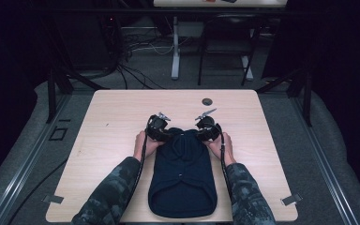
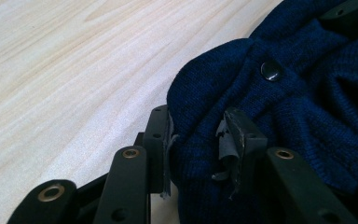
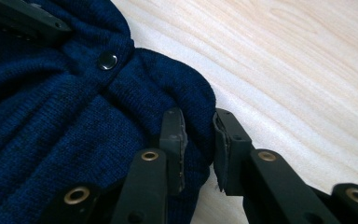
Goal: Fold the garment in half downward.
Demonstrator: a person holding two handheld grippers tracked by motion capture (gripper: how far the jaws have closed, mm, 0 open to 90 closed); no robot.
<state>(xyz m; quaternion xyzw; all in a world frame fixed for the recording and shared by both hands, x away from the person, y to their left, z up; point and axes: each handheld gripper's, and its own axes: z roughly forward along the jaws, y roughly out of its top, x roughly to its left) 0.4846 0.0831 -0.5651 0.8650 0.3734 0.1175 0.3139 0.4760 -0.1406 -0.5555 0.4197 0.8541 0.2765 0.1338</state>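
You're gripping the navy knit sweater [image 1: 183, 173] at its far corners, left gripper [image 2: 198, 140] and right gripper [image 3: 198, 137] each pinching a fold. It's lying mid-table [image 1: 108, 117]; any folding is looking not yet begun.

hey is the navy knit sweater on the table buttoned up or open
Buttoned, where visible. On the navy knit sweater a dark button sits fastened through the placket near the collar, and the front lies closed. Lower buttons are too small to tell.
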